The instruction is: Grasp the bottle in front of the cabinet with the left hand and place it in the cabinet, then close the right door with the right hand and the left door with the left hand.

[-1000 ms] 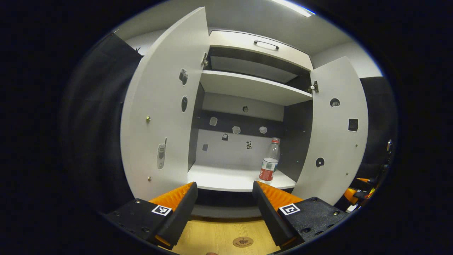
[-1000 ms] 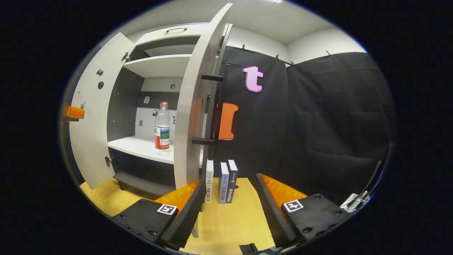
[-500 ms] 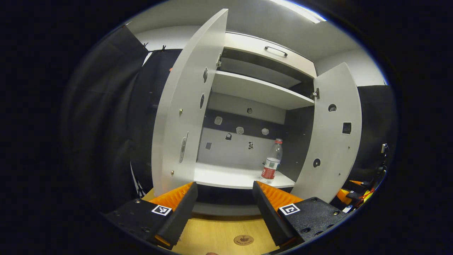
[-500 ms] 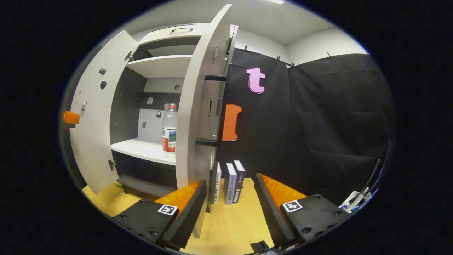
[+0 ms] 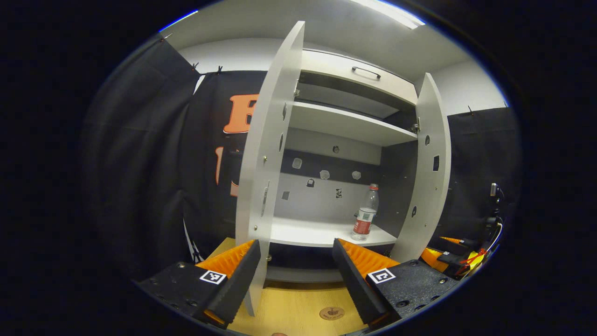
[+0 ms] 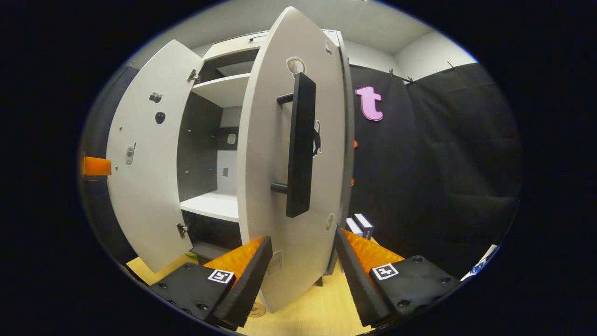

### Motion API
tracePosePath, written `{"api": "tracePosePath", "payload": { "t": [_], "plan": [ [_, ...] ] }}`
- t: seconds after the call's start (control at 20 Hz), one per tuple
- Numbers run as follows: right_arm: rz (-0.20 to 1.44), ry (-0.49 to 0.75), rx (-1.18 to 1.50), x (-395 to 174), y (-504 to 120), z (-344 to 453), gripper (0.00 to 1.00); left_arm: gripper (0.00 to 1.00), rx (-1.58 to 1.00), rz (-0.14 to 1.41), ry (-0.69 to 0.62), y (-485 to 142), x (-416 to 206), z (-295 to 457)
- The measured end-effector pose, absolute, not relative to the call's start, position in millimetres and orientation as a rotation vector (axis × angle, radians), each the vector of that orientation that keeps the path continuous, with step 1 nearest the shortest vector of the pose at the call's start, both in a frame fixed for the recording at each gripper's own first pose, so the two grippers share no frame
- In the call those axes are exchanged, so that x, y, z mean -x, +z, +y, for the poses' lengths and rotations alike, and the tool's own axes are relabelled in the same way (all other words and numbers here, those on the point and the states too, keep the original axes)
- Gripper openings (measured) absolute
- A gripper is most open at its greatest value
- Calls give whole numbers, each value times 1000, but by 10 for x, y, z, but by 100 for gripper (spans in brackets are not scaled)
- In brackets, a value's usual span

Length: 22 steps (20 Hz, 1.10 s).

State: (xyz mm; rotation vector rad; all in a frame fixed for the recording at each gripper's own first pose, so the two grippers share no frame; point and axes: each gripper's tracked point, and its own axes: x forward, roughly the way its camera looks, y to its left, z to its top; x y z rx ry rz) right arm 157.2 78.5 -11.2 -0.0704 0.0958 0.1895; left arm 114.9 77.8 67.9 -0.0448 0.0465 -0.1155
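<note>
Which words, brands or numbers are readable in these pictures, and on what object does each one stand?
No text is readable.
bottle, label: too small to read.
books: no print legible.
round sticker on the table: blurred.

We are looking at a staged recording booth: black cloth is hanging along white walls behind a cabinet standing on a wooden desk.

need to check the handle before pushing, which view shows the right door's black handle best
The right gripper view: the black handle faces the camera on the right door, just beyond the open right gripper. The left gripper view gives that door's inner face instead.
</note>
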Motion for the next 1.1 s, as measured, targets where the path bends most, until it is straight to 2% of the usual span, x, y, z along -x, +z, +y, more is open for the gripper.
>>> {"api": "tracePosePath", "payload": {
  "t": [0.1, 0.2, 0.25, 0.6, 0.65, 0.75, 0.8, 0.85, 0.9, 0.95, 1.1],
  "plan": [
    [94, 236, 63, -1604, -130, 1046, 88, 95, 43, 47, -85, 677, -1097, 902],
    [87, 264, 57, -1581, -102, 1185, 87, 95, 43, 42, -53, 699, -1028, 1035],
    [85, 275, 56, -1577, -79, 1237, 93, 95, 43, 36, -36, 717, -986, 1106],
    [71, 290, 32, -1455, 128, 1252, 94, 95, 52, 10, 93, 816, -801, 1650],
    [66, 288, 30, -1408, 178, 1221, 88, 95, 47, 5, 111, 825, -773, 1725],
    [54, 275, 34, -1350, 278, 1154, 88, 95, 26, -1, 143, 845, -732, 1861],
    [49, 270, 36, -1320, 322, 1117, 96, 95, 11, -1, 162, 847, -728, 1915],
    [49, 267, 35, -1286, 362, 1088, 96, 95, -1, -3, 180, 850, -714, 1974],
    [48, 266, 30, -1252, 400, 1056, 100, 95, -8, -7, 195, 861, -707, 2034],
    [45, 265, 23, -1218, 439, 1035, 96, 95, -11, -9, 204, 867, -712, 2090],
    [32, 252, 19, -1126, 559, 925, 95, 95, -19, -8, 228, 831, -783, 2249]
  ]
}}
